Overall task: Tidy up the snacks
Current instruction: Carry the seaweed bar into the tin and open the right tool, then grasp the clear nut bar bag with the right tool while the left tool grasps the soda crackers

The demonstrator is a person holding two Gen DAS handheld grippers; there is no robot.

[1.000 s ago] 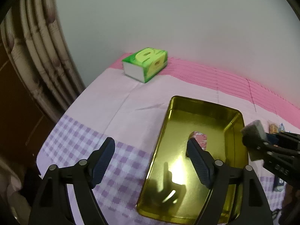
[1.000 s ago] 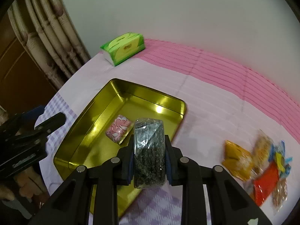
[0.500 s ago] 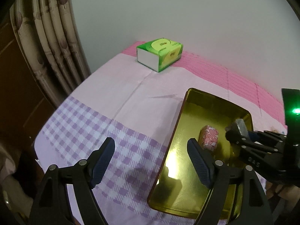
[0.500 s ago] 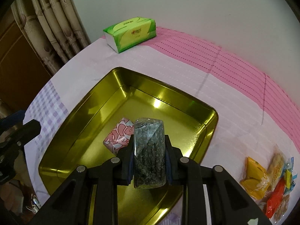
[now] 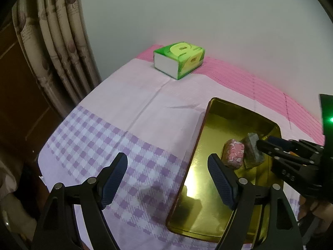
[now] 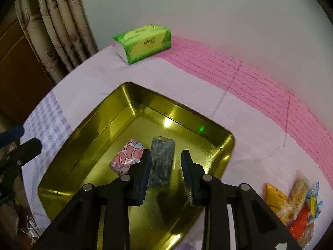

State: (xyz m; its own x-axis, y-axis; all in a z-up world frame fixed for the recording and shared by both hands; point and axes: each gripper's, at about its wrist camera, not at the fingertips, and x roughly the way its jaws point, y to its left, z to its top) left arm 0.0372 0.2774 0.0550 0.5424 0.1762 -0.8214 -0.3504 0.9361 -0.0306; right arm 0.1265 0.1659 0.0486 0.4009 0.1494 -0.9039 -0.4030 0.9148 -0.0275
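Observation:
A gold metal tray lies on the pink and purple tablecloth, also in the left wrist view. In it lie a pink patterned snack and a dark grey-green snack pack, side by side; both show in the left wrist view, the pink snack left of the dark pack. My right gripper is open, its fingers standing either side of the dark pack, apart from it on the right. My left gripper is open and empty over the tray's left edge.
A green tissue box stands at the table's far left by the wall, also in the left wrist view. Several loose snack packets lie right of the tray. Curtains hang beyond the table's left edge.
My right gripper lowered the dark snack pack into the tray beside the pink snack and opened, letting it go. My left gripper drew back to the left.

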